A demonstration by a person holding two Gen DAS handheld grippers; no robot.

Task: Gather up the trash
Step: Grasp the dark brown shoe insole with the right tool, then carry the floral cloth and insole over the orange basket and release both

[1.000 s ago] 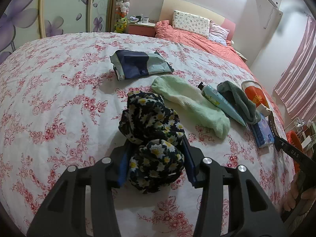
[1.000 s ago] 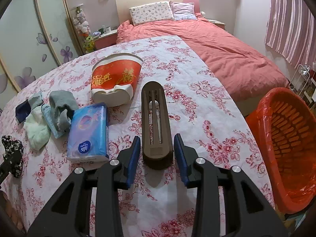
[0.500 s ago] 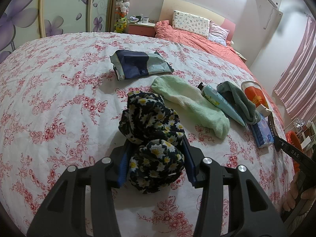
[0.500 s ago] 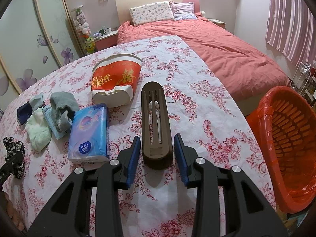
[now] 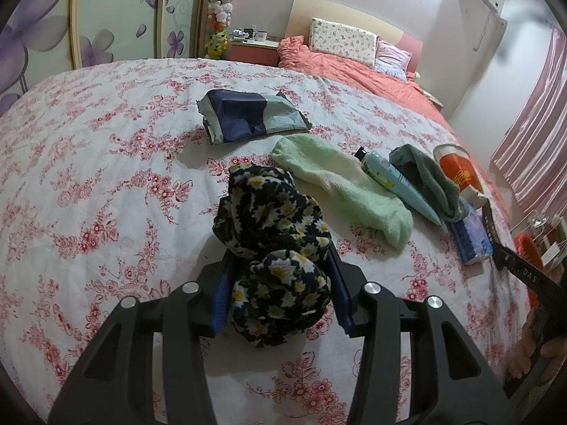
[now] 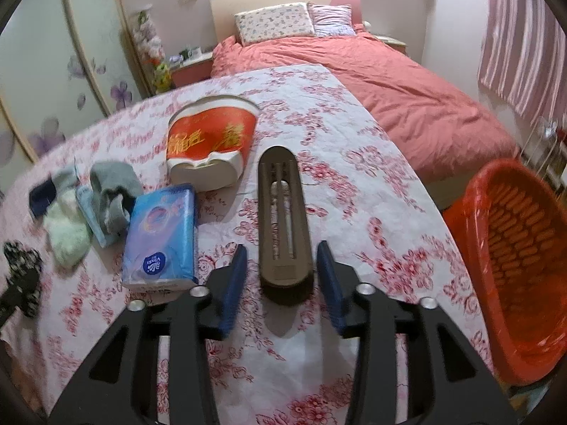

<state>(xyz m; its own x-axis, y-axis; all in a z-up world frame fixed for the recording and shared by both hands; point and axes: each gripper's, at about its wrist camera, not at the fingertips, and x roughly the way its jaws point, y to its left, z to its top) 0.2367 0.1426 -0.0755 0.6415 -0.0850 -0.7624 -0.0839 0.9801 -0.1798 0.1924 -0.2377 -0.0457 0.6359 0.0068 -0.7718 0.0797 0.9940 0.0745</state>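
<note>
On a floral bedspread (image 5: 106, 184): one daisy-print cloth (image 5: 273, 244), one navy pouch (image 5: 248, 117), two socks, green (image 5: 340, 184) and grey (image 5: 428, 180), one tube (image 5: 389, 180), one tissue pack (image 6: 161, 233), one red paper cup (image 6: 211, 145), one brown tray (image 6: 283, 219). One orange basket (image 6: 514, 276) alongside.

The bedspread (image 5: 106, 184) was white with a pink-red flower print. On it lay a black cloth (image 5: 273, 248) dotted with white and yellow daisies, a pale green sock (image 5: 340, 184), a grey-green sock (image 5: 428, 177), a navy and pale blue folded cloth (image 5: 248, 117), and a light blue bottle (image 5: 389, 177) with a black cap. The paper cup (image 6: 212, 141) was red and white with gold lettering, the tissue pack (image 6: 163, 233) blue, the long tray (image 6: 283, 219) dark brown. The basket (image 6: 514, 283) was orange-red, the quilt (image 6: 389, 81) coral, the curtain (image 6: 524, 42) pink-striped.
</note>
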